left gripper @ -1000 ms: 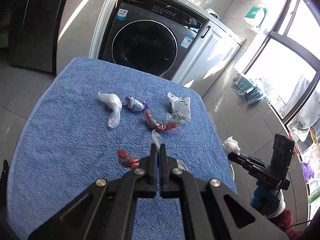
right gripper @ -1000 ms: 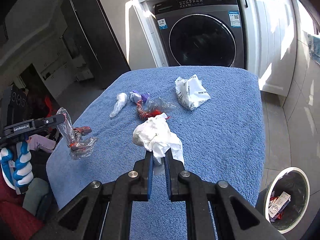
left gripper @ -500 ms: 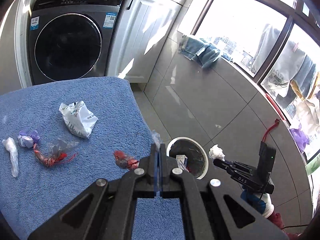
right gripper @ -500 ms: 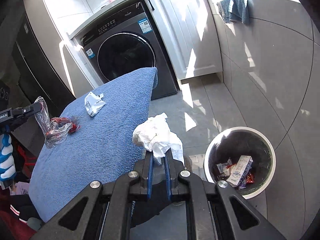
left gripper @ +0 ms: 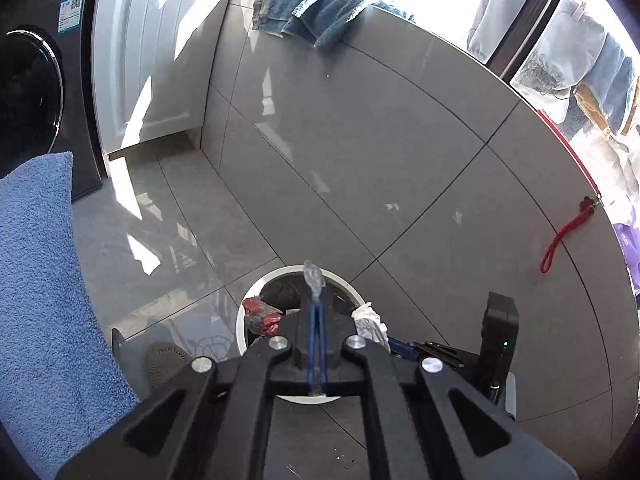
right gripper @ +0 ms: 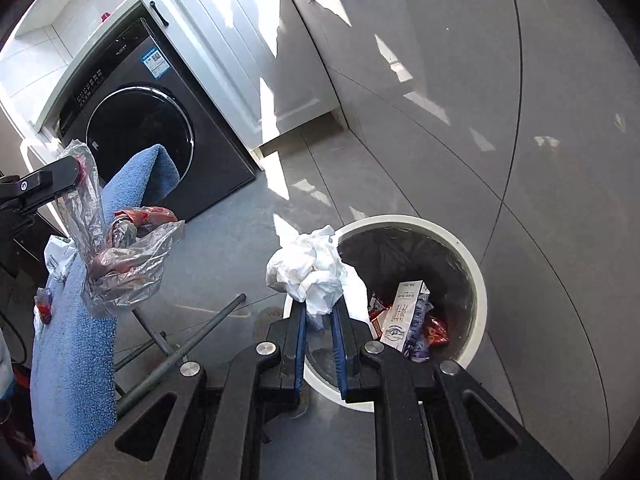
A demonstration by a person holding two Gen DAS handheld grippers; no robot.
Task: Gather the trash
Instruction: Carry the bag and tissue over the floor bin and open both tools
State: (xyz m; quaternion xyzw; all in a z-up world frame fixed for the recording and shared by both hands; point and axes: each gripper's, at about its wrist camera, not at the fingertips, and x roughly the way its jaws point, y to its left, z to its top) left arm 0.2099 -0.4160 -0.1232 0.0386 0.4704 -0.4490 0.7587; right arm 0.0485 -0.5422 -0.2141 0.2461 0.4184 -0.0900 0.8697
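Note:
My left gripper (left gripper: 316, 304) is shut on a clear plastic wrapper with red bits (left gripper: 262, 318), which hangs over the white round trash bin (left gripper: 256, 300). The wrapper (right gripper: 120, 256) also shows in the right wrist view, dangling from the left gripper (right gripper: 76, 172). My right gripper (right gripper: 320, 308) is shut on a crumpled white tissue (right gripper: 312, 264) at the near left rim of the bin (right gripper: 476, 280). The bin holds a carton and several wrappers (right gripper: 408, 316). In the left wrist view the tissue (left gripper: 370, 320) and right gripper sit just right of my fingers.
The blue towel-covered table (left gripper: 36, 280) (right gripper: 72, 352) stands left of the bin, with small wrappers (right gripper: 44, 304) on it. A dark washing machine (right gripper: 148, 136) and white cabinet (right gripper: 240, 52) stand behind. Grey tiled floor (left gripper: 360, 160) surrounds the bin. A red cord (left gripper: 564, 232) lies right.
Both grippers have swung right, away from the table, and down toward the trash bin, each still holding its piece of trash. The bin now lies directly below them.

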